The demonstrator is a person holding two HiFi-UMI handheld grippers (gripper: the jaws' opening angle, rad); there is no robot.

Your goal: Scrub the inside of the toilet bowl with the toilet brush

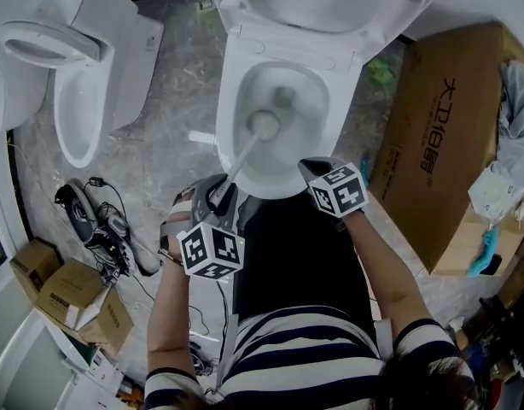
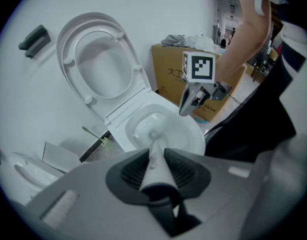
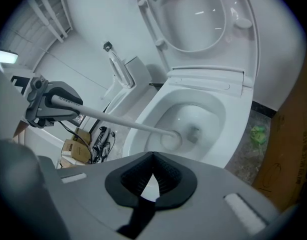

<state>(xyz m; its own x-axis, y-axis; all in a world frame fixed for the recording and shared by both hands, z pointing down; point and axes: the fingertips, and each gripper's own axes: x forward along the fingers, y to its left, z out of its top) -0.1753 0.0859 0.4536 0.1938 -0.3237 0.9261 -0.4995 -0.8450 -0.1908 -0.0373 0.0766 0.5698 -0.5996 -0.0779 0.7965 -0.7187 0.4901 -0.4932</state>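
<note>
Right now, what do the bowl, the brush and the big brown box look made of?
Bowl: probably glazed ceramic; glossy white with bright highlights.
Brush: likely plastic; smooth, dull white handle and rounded head, bristles too blurred to judge.
Box: cardboard; matte brown with printed characters and folded edges.

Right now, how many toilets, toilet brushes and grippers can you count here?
Toilets: 2, the open toilet and a second toilet beside it
Toilet brush: 1, its head down in the open toilet
Grippers: 2, the left gripper shut on the toilet brush and the right gripper holding nothing
Total: 5
</note>
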